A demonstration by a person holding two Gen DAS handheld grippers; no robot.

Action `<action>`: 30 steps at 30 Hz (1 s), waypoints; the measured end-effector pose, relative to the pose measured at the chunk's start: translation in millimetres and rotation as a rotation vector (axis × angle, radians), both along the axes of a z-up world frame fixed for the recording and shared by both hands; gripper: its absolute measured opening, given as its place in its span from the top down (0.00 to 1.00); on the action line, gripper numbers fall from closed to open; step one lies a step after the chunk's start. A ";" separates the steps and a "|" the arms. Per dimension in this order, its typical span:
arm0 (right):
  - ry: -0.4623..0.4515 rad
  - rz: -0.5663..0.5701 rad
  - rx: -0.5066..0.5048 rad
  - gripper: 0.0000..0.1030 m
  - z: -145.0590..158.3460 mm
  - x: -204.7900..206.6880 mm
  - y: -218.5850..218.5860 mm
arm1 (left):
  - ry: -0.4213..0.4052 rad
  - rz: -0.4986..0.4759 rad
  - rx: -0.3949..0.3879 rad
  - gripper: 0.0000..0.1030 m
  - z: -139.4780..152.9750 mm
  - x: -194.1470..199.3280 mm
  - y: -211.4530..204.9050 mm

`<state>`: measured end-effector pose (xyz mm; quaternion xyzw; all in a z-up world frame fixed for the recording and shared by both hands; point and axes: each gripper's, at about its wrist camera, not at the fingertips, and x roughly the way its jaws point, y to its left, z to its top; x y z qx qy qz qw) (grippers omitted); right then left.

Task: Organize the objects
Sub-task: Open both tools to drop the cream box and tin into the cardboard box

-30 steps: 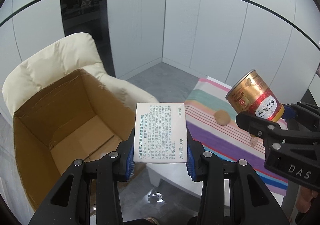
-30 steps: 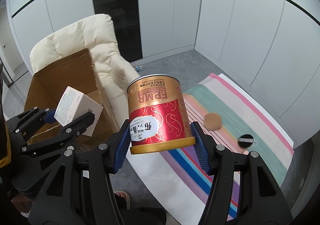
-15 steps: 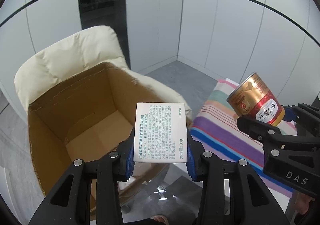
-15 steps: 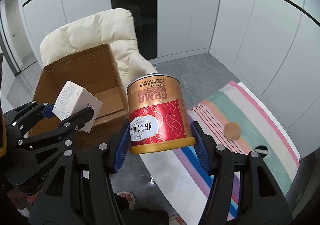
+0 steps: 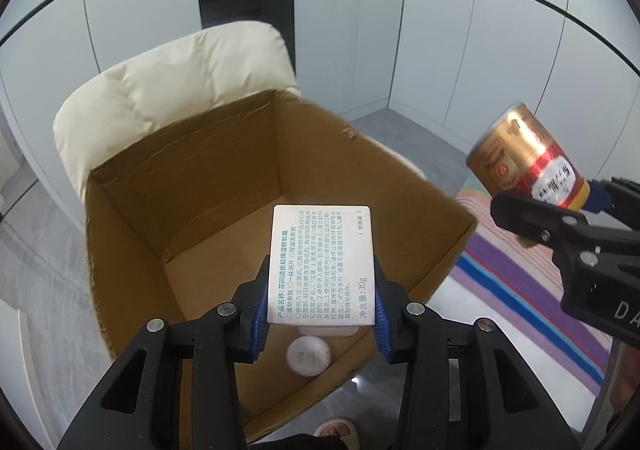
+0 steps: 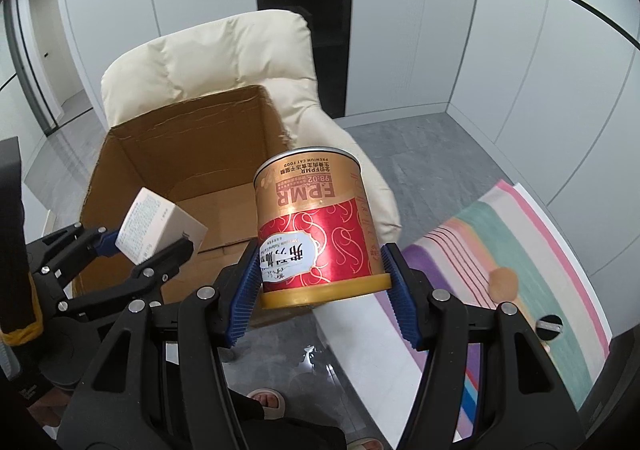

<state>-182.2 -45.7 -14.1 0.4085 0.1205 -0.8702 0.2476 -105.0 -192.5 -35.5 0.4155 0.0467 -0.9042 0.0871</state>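
Blue ribbed pads are the nearest thing in each view, and both pairs are clamped on a load: our left gripper point(image 5: 321, 304) squeezes a small white carton point(image 5: 322, 266) by its two narrow sides, and our right gripper point(image 6: 320, 290) pinches a gold and red cat-food can point(image 6: 316, 224) low on its wall, just above the yellow base rim, with the can upside down and tilted. The carton looks light and thin-walled (thirty grams, by its label), so we judge a gentle squeeze across the sides is enough and a harder one would dent it. The can is stiff and likely heavier, its glossy metal slippery, so holding it near the rim seems sensible. Just beyond the carton lies the open cardboard box point(image 5: 132, 210), with a small white round object point(image 5: 308, 355) on its floor below our left pads. The box sits on a cream padded chair point(image 5: 172, 82). To the right, a striped mat point(image 6: 520, 250) carries a small brown round piece point(image 6: 504, 279).
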 end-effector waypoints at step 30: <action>-0.001 0.144 0.084 0.31 -22.5 9.6 -91.6 | -0.074 0.162 -0.034 0.33 -10.0 25.6 -54.8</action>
